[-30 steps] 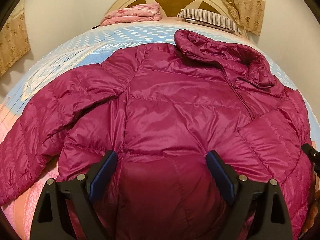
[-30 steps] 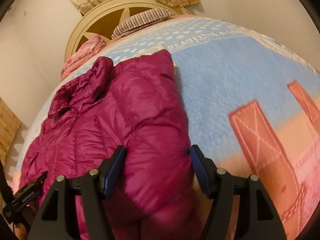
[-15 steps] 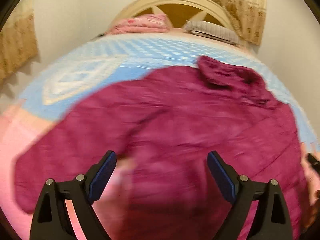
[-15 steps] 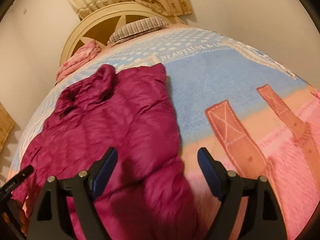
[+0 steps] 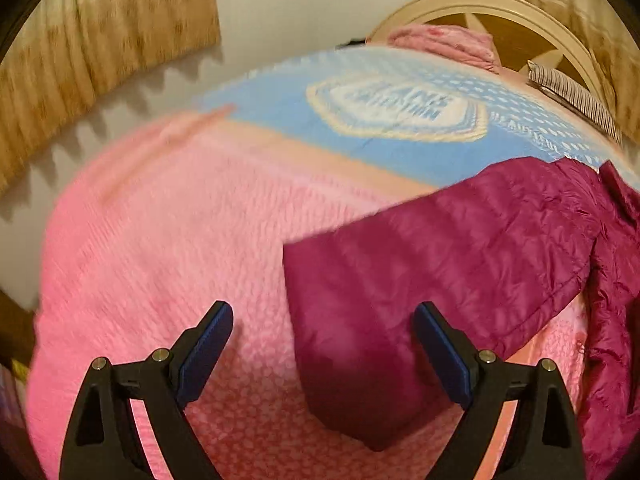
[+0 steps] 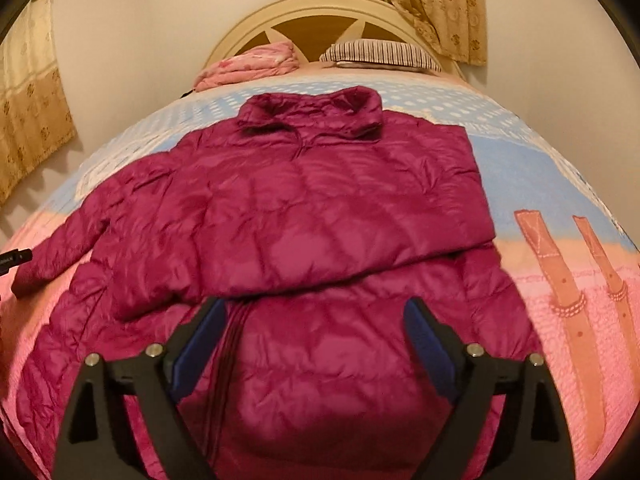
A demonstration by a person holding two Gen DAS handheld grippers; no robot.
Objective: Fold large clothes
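Note:
A magenta quilted puffer jacket (image 6: 320, 216) lies front up on the bed, collar toward the headboard. Its right sleeve is folded across the chest. Its left sleeve (image 5: 440, 256) stretches out over the pink blanket, cuff end toward me in the left wrist view. My left gripper (image 5: 322, 344) is open and empty, just above that cuff. My right gripper (image 6: 312, 340) is open and empty, hovering over the jacket's lower front near the zipper. The left gripper's tip (image 6: 16, 260) shows at the far left of the right wrist view, beside the sleeve cuff.
The blanket (image 5: 160, 240) is pink near me and blue toward the headboard (image 6: 320, 20). A folded pink quilt (image 6: 248, 66) and a striped pillow (image 6: 380, 54) lie at the head. Curtains (image 5: 100, 40) hang by the bed's left side.
The left gripper swung left from over the jacket body to the outstretched left sleeve's cuff. The right gripper moved left from the jacket's right edge to over its lower middle. Both stay open.

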